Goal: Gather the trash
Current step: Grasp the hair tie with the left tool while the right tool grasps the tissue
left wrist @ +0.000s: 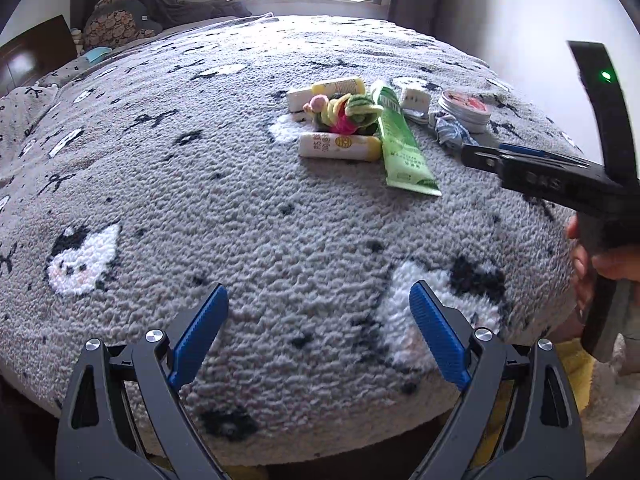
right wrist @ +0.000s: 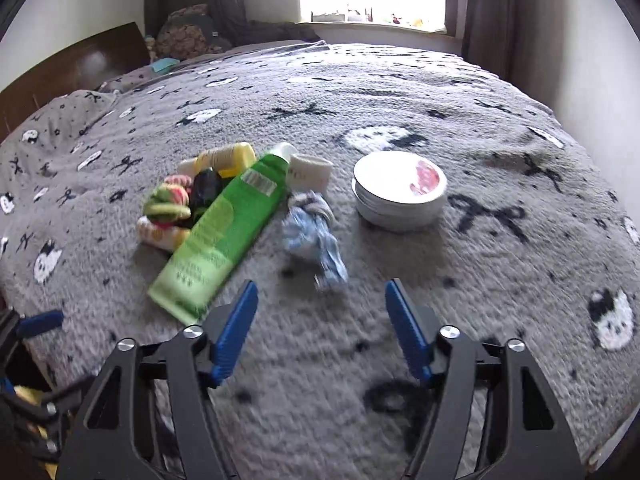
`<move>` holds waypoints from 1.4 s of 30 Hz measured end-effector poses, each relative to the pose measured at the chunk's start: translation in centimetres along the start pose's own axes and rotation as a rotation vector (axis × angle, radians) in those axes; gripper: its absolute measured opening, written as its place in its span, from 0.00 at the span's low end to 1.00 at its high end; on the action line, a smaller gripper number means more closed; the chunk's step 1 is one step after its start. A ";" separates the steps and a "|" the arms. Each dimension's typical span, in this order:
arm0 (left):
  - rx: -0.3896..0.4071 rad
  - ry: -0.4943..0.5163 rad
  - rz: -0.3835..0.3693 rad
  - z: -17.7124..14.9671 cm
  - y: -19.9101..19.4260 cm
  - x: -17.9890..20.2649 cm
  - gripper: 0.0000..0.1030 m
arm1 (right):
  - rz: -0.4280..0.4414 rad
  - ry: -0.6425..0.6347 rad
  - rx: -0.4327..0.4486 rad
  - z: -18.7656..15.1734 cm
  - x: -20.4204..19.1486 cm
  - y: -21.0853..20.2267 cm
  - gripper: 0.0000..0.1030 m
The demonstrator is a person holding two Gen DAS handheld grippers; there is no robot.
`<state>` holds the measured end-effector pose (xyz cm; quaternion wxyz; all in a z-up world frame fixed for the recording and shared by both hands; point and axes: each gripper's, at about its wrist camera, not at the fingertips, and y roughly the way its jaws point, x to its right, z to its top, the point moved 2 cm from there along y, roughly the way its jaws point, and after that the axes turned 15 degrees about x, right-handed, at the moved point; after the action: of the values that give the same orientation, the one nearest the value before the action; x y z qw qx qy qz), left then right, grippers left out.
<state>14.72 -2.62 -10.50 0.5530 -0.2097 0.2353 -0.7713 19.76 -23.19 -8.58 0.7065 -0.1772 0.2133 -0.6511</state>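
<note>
Two spread fingers, crumpled wrapper [right wrist: 316,236] just ahead

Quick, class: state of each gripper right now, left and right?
Left gripper: open, holding nothing, above the blanket.
Right gripper: open, holding nothing, near the crumpled blue wrapper.

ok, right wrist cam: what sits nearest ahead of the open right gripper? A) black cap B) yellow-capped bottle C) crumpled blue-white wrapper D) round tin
C: the crumpled blue-white wrapper lies just beyond the right gripper, closer than the round tin.
</note>
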 end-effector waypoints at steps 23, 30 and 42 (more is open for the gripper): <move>0.043 -0.042 0.008 7.6 5.4 0.2 0.84 | 0.006 -0.071 -0.013 -0.6 1.0 0.0 0.25; 0.034 -0.059 0.013 9.3 7.4 0.6 0.75 | 0.026 -0.066 -0.008 -2.6 1.3 -2.7 0.25; -0.042 -0.062 -0.038 9.8 9.1 1.4 0.30 | 0.046 -0.059 0.023 -3.7 0.9 -5.8 0.25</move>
<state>26.90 -7.77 -7.97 0.5408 -0.2497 0.2302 -0.7696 12.95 -24.55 -8.77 0.7293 -0.1831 0.1888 -0.6316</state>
